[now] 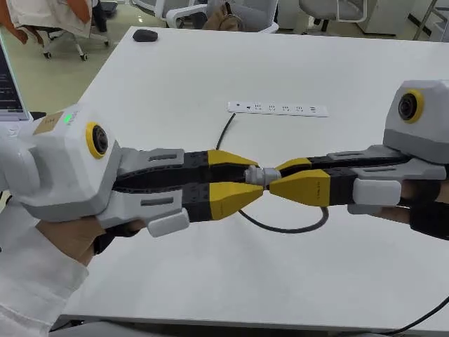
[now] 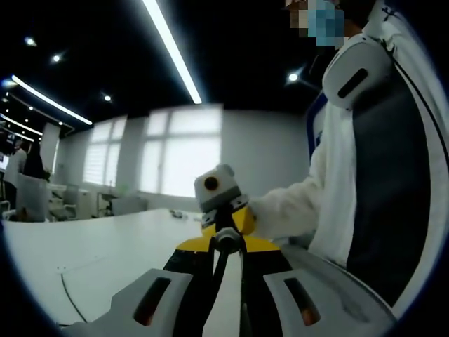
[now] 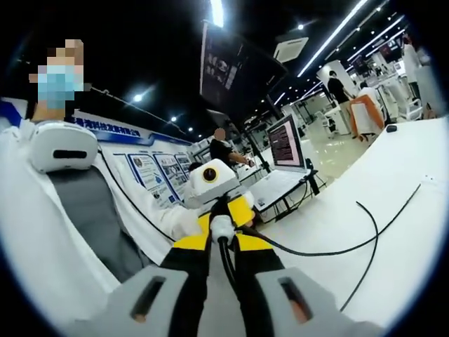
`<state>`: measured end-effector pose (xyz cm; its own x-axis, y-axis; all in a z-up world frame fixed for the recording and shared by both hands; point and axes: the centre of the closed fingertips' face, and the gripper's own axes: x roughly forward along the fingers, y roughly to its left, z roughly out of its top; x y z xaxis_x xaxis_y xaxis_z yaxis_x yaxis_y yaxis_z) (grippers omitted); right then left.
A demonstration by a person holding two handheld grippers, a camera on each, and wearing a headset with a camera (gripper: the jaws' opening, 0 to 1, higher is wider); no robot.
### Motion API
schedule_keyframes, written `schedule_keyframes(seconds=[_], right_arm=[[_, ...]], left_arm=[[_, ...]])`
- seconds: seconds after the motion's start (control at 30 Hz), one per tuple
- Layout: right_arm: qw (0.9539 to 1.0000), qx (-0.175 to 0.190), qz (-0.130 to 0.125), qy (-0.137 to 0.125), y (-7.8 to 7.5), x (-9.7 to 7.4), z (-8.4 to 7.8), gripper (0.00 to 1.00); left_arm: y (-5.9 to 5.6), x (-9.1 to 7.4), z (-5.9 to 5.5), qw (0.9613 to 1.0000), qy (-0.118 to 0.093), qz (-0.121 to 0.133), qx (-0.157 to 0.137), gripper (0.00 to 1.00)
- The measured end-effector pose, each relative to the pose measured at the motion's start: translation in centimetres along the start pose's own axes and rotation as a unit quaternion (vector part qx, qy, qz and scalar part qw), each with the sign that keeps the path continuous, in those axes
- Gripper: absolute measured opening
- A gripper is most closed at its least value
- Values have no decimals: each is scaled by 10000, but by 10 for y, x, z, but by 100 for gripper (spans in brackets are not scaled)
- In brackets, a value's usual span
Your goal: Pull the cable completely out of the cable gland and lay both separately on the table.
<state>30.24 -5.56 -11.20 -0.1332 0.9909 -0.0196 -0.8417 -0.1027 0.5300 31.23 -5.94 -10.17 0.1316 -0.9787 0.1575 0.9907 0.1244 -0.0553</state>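
A small grey cable gland (image 1: 258,175) hangs above the white table (image 1: 175,77), between the tips of both grippers. My left gripper (image 1: 244,184) comes in from the left, its yellow jaws shut on the gland's left end (image 2: 226,240). My right gripper (image 1: 279,179) meets it from the right and is shut where the black cable (image 1: 295,229) enters the gland (image 3: 222,228). The exact grip point is hidden by the jaws. The cable sags in a loop onto the table under the grippers, and another stretch (image 1: 226,130) runs toward the far side.
A white power strip (image 1: 278,109) lies on the table beyond the grippers. A dark computer mouse (image 1: 145,35) sits near the far left corner. Office chairs (image 1: 189,14) stand past the table's far edge, and a monitor's edge (image 1: 8,77) is at the left.
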Motion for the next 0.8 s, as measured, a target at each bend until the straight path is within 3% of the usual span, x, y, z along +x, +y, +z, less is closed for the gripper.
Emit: schedule_keyframes(seconds=[0.17,0.2,0.37,0.43,0.5,0.57,0.6,0.8], right_arm=[[9995,307,85,-39,3,3,1,11],[9987,515,55,-33,2,4,0,11],[9993,337,-160,-47,-4,6,2,10],[9994,238,-236,-24,-5,7,2,9],[9993,-185,-325,-25,-4,7,3,9],[9993,-162,-348,-30,-2,7,3,8],[9990,-223,-393,-24,-2,7,2,8],[9973,-541,-504,19,-4,4,-3,7]], left_arm=[[-3,2,2,9996,90,-41,249,16],[-2,2,1,9995,152,-7,266,16],[8,-2,-3,9995,51,224,-216,15],[9,-3,-4,9987,14,251,-434,15],[9,-3,-3,9981,-47,236,-561,15],[9,-3,-2,9970,-69,253,-729,15],[9,-3,-4,9956,-47,254,-897,15],[8,-3,-11,9929,77,177,-1171,14]])
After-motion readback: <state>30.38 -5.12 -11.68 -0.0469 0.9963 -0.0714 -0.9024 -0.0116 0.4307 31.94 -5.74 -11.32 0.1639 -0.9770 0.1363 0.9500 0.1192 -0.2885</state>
